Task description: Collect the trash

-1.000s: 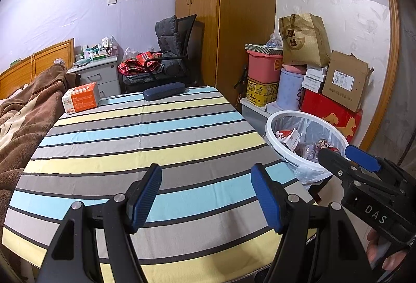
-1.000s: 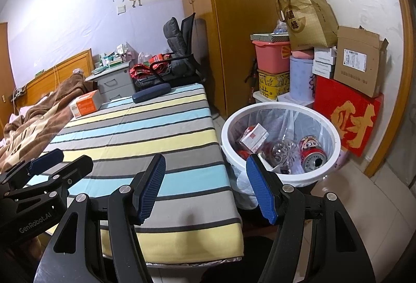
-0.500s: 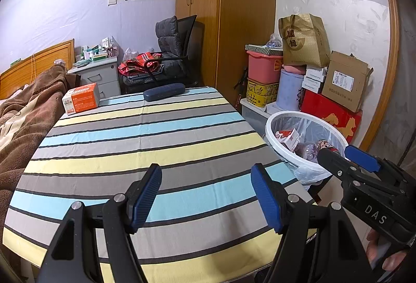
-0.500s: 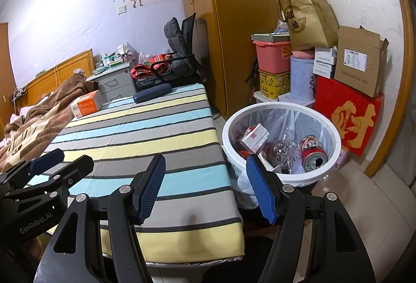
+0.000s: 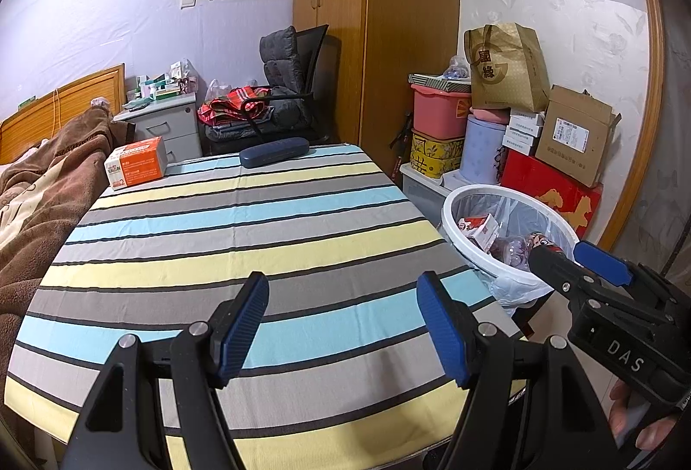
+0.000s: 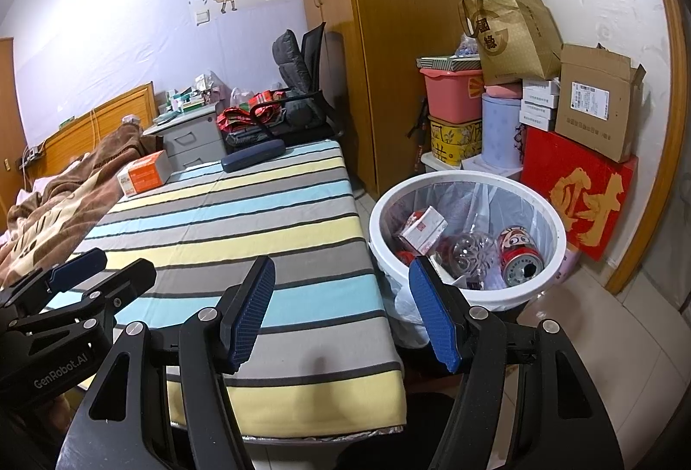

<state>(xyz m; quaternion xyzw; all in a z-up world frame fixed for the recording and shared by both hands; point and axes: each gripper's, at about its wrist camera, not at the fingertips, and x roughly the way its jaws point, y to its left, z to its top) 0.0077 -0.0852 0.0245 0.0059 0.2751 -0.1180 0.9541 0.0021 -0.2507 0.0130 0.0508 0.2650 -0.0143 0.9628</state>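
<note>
While both claws, left claw (image 5: pixel 341 327) and right claw (image 6: pixel 343 314), gape empty, white trash bin (image 6: pixel 468 237) stands at 2 o'clock beside striped surface (image 6: pixel 242 224); soda can (image 6: pixel 518 256) inside, mouth toward camera.

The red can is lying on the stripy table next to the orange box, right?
No. The red can is in the white bin beside the table, as the right wrist view shows. The orange box is on the table.

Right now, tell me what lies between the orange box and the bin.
Mostly bare striped tablecloth; the right wrist view shows nothing standing between orange box and bin.
</note>
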